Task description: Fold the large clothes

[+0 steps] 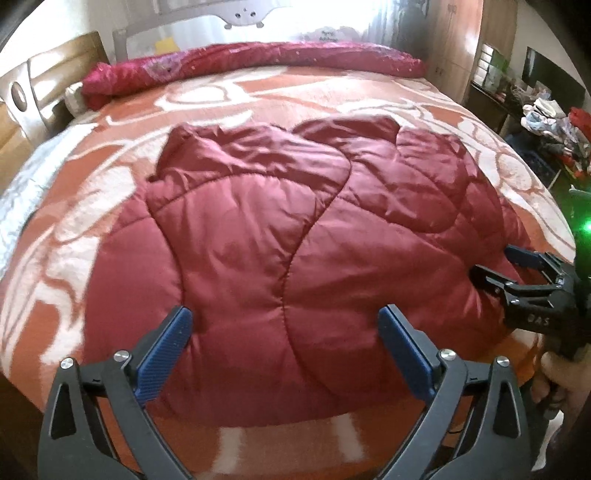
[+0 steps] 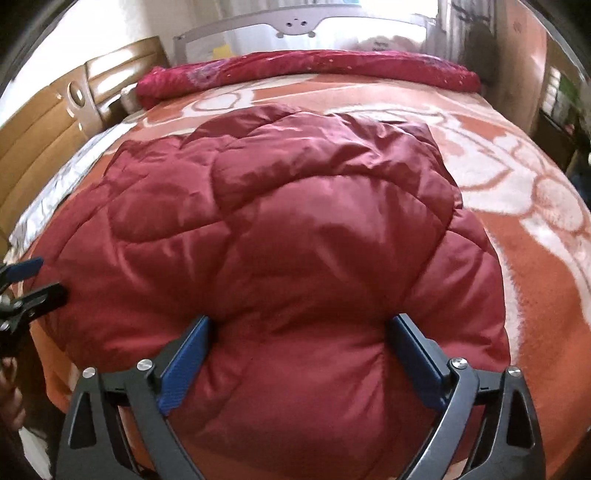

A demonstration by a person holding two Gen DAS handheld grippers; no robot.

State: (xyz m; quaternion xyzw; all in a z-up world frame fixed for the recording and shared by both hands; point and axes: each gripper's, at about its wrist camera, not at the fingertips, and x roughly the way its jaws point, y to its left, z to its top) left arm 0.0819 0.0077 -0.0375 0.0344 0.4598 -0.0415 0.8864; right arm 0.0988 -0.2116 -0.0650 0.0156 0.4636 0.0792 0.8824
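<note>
A dark red quilted jacket lies folded into a puffy bundle on the bed's orange and white blanket. My left gripper hovers over the jacket's near edge, open wide, with nothing pinched between its blue pads. At the jacket's right side my right gripper stands open too. In the right wrist view the jacket bulges up between that gripper's spread fingers, which do not clamp it. The left gripper shows at that view's left edge, beside the jacket.
A rolled red quilt lies across the far end of the bed, below a grey rail. The wooden headboard is on the left. A wardrobe and a heap of clutter stand on the right. A person's hand holds the right gripper.
</note>
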